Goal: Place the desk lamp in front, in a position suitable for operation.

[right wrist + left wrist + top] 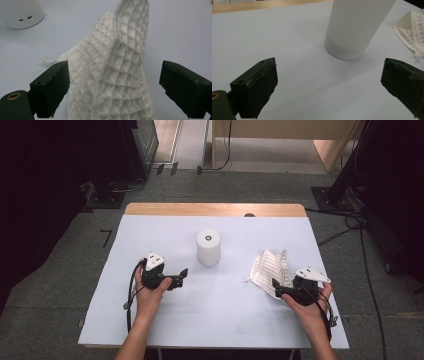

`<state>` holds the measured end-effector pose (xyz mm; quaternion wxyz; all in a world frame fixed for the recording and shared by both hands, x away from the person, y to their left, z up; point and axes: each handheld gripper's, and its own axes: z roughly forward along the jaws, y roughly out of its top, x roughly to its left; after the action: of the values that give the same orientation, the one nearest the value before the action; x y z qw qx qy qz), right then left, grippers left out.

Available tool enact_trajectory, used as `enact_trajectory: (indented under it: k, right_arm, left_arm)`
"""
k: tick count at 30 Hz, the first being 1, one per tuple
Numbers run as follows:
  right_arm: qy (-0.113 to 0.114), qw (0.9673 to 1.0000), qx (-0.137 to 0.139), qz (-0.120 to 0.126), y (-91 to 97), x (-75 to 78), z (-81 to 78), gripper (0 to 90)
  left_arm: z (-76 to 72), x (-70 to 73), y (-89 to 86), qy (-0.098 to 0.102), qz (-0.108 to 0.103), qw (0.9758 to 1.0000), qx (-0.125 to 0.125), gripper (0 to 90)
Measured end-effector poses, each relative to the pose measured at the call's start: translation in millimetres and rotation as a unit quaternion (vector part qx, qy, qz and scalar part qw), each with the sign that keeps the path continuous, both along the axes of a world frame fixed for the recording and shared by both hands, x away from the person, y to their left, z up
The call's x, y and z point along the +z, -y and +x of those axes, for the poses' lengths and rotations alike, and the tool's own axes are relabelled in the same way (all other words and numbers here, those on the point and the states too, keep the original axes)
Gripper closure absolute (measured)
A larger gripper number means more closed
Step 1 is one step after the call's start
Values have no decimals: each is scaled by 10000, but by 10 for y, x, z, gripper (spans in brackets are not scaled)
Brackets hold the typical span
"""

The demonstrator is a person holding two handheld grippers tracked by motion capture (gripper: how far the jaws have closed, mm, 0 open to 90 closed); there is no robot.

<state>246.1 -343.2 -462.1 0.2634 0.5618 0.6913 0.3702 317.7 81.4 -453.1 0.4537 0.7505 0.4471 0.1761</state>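
Flanking white cylinder point(208, 247) — both grippers' jaws spread, right gripper point(276, 286) at waffle cloth point(270, 268).

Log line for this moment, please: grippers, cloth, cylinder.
left gripper: open, facing cylinder, apart | right gripper: open, jaws either side of cloth, not pressing | cloth: crumpled, raised fold | cylinder: upright, mid-table

You have a white sheet point(215, 315) spread across the surface point(215, 209), whose bare wooden strip shows along the far edge, with a small dark round mark on that strip right of the middle. Around you lies grey carpet point(60, 270), with black cables point(360, 235) trailing over it on the right. Dark equipment stands at both sides, and pale wooden furniture point(280, 140) sits beyond the far edge
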Motion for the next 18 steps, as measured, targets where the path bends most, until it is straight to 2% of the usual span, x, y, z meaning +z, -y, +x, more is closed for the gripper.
enact_trajectory:
  k: [1,4,5,7,8,11,16,18]
  right_arm:
    - [18,10000,-2,3,9,4,-8,95]
    - [25,10000,-44,31,18,-1,-46,95]
    - [21,10000,-25,20,22,-11,-54,95]
    - [-15,10000,-32,21,29,-29,-59,95]
    - [-35,10000,-47,33,33,-35,-59,95]
    - [-36,10000,-46,38,39,-39,-58,95]
    - [-34,10000,-46,25,25,-39,-47,95]
    - [-40,10000,-42,34,12,-40,-44,95]
  left_arm:
    - [35,-4,36,-43,-99,9999,-61,9]
    - [98,-3,127,1,-201,9997,-153,9]
    - [111,-4,137,4,-324,9993,-160,10]
    - [155,-18,148,-76,-411,9991,-90,10]
    - [175,-24,162,-116,-325,9994,-70,10]
    - [199,-3,234,-66,-55,9998,-156,11]
    - [271,85,342,58,39,9997,-227,12]
    - [314,94,373,92,11,9997,-233,14]
